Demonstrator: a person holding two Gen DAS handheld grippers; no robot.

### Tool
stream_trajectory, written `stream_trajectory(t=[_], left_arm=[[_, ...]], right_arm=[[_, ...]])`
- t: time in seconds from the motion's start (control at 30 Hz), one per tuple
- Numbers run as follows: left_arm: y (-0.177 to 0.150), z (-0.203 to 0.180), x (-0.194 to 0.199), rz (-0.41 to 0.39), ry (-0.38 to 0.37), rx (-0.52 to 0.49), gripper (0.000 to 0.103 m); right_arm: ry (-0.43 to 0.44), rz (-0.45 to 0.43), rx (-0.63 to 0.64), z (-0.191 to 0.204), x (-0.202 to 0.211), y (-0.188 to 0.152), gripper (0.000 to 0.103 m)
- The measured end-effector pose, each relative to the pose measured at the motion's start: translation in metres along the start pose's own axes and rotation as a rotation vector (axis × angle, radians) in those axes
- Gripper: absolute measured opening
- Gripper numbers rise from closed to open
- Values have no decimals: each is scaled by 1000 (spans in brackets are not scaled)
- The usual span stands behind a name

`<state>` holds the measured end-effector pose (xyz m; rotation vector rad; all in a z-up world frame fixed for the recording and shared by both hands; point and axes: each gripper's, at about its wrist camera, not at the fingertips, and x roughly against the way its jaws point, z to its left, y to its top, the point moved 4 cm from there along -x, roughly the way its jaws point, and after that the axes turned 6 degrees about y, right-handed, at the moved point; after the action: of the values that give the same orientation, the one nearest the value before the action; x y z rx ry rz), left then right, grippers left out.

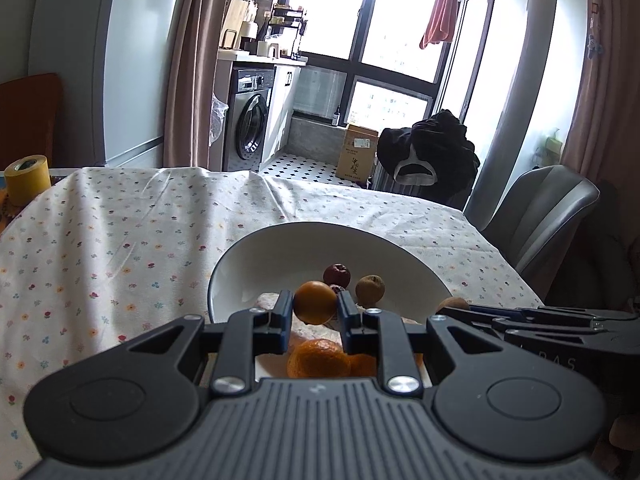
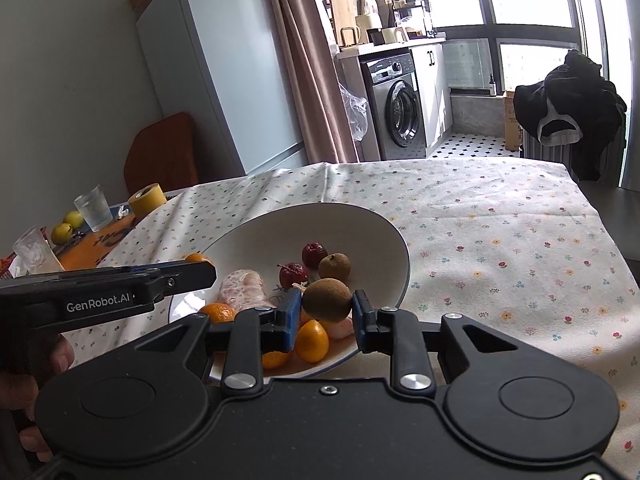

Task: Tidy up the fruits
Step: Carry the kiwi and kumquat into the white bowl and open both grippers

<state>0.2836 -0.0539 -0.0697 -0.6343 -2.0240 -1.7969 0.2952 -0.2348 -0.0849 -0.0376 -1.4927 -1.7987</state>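
Closest to us, our left gripper (image 1: pixel 315 309) pinches a small orange fruit (image 1: pixel 315 302) above the white bowl (image 1: pixel 256 256) on the flowered tablecloth (image 1: pixel 120 240); to its right, our right gripper (image 2: pixel 326 312) clamps a brown round fruit (image 2: pixel 327 300) over that bowl's near rim, where red fruits (image 2: pixel 314 254) lie.

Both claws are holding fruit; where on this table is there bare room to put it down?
The flowered tablecloth lies bare right of the white bowl, out to the grey chair, and behind the bowl to the far edge. The bowl's near half is crowded with fruit. The left end is cluttered: yellow tape roll, glasses.
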Motion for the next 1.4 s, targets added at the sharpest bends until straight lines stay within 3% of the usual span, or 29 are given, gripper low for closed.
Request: stream_trajectory(t=[0.53, 0.77, 0.9, 1.03, 1.17, 1.4], left_arm=[[6, 4, -9, -5, 30, 11, 26], [7, 14, 0, -16, 52, 18, 40], [6, 16, 6, -23, 59, 20, 48], [6, 18, 14, -30, 74, 25, 51], [6, 22, 20, -30, 82, 38, 61], [8, 26, 35, -41, 93, 59, 76]], right_arm=[[-14, -1, -32, -12, -10, 1, 25], [-17, -18, -31, -11, -11, 10, 26], [-58, -53, 2, -7, -9, 17, 38], [-43, -65, -1, -5, -2, 19, 44], [-44, -69, -10, -4, 4, 15, 58], [-30, -74, -12, 5, 19, 10, 68]])
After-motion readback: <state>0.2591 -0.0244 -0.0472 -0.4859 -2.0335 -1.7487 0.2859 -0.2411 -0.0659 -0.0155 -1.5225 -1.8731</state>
